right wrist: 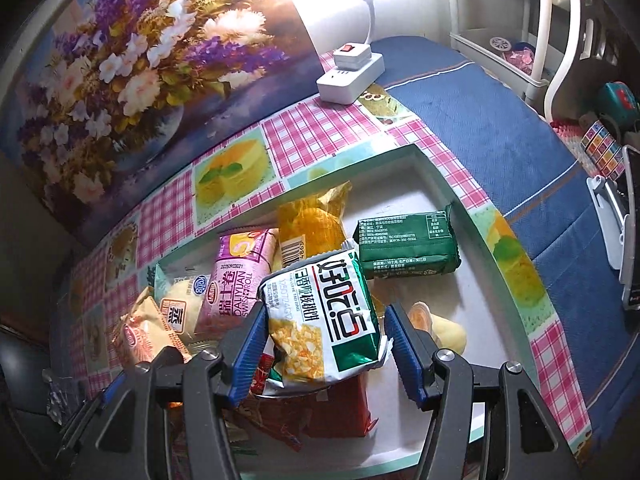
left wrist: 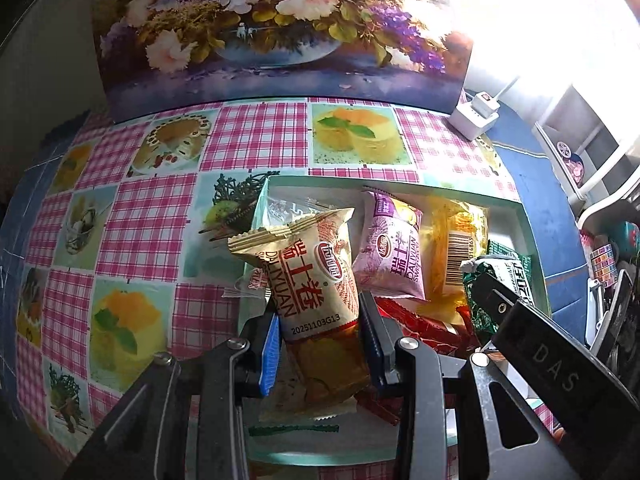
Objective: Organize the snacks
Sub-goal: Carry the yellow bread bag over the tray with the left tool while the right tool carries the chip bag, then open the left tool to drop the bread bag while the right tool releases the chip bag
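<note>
My left gripper (left wrist: 320, 340) is shut on a beige Swiss-roll packet (left wrist: 316, 280), held upright over the left end of the white tray (left wrist: 516, 220). It also shows at the left in the right wrist view (right wrist: 146, 336). My right gripper (right wrist: 326, 344) has its jaws around a white-and-green snack packet (right wrist: 324, 320), with a gap on the right side. In the tray lie a pink Swiss-roll packet (right wrist: 240, 276), a yellow packet (right wrist: 308, 228), a dark green packet (right wrist: 408, 244), red packets (right wrist: 340, 408) and a pale bun packet (right wrist: 180, 300).
A flower picture (left wrist: 280, 28) stands at the back of the checked tablecloth (left wrist: 140, 220). A white power strip (right wrist: 352, 72) lies at the back right. A blue surface (right wrist: 500, 120) and white shelving (right wrist: 536, 40) are to the right.
</note>
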Demonstrator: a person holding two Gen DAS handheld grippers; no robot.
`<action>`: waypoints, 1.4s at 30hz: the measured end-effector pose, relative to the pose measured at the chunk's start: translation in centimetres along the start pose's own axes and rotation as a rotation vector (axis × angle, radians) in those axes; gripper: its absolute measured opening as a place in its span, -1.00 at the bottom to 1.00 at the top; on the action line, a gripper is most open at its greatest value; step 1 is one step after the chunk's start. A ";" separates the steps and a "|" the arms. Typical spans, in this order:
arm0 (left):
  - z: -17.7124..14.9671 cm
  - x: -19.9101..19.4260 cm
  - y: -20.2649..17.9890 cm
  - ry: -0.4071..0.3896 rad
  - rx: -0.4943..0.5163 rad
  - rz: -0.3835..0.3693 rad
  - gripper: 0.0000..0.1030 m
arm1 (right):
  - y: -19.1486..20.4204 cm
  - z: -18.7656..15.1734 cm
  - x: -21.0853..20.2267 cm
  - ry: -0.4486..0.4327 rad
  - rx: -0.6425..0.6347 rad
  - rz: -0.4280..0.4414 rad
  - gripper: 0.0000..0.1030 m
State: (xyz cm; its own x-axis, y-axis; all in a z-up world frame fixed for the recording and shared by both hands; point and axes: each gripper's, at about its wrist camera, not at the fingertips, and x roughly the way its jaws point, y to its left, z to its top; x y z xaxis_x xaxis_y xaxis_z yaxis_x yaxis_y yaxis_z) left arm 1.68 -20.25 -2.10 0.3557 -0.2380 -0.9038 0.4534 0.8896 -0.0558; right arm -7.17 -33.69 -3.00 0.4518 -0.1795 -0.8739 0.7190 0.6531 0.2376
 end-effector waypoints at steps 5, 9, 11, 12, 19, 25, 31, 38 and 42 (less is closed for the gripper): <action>0.1 0.1 -0.1 0.000 -0.001 -0.012 -0.26 | 0.2 0.0 0.0 0.002 -0.005 -0.005 0.22; 0.1 0.1 -0.1 -0.003 0.010 -0.018 -0.26 | 0.2 0.0 0.0 0.001 -0.006 -0.006 0.23; 0.0 0.1 -0.1 -0.003 0.013 -0.024 -0.26 | 0.2 0.1 0.0 -0.001 -0.005 -0.007 0.23; 0.0 0.1 -0.2 -0.002 0.015 -0.027 -0.26 | 0.1 0.1 0.0 -0.002 -0.004 -0.007 0.24; 0.0 0.0 -0.2 -0.004 0.020 -0.023 -0.26 | 0.0 0.1 -0.1 -0.004 0.000 -0.006 0.24; -0.1 -0.1 -0.1 -0.006 0.016 -0.020 -0.25 | 0.0 0.1 -0.1 -0.006 0.000 -0.006 0.24; 0.0 -0.6 0.2 -0.013 0.004 -0.024 -0.21 | 0.1 0.0 -0.2 -0.009 0.000 -0.008 0.24; 0.1 -1.4 0.8 -0.033 -0.020 -0.036 -0.09 | 0.2 0.1 -0.3 -0.013 -0.004 -0.003 0.24; 0.2 -1.9 1.4 -0.045 -0.041 -0.030 -0.08 | 0.3 0.1 -0.4 -0.015 -0.011 0.000 0.24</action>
State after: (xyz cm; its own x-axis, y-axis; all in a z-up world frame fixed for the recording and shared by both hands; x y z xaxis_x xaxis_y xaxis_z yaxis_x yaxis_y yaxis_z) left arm 1.79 -18.67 -0.40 0.3792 -0.2809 -0.8817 0.4309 0.8968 -0.1004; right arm -7.05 -33.47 -2.55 0.4594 -0.1902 -0.8676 0.7131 0.6613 0.2326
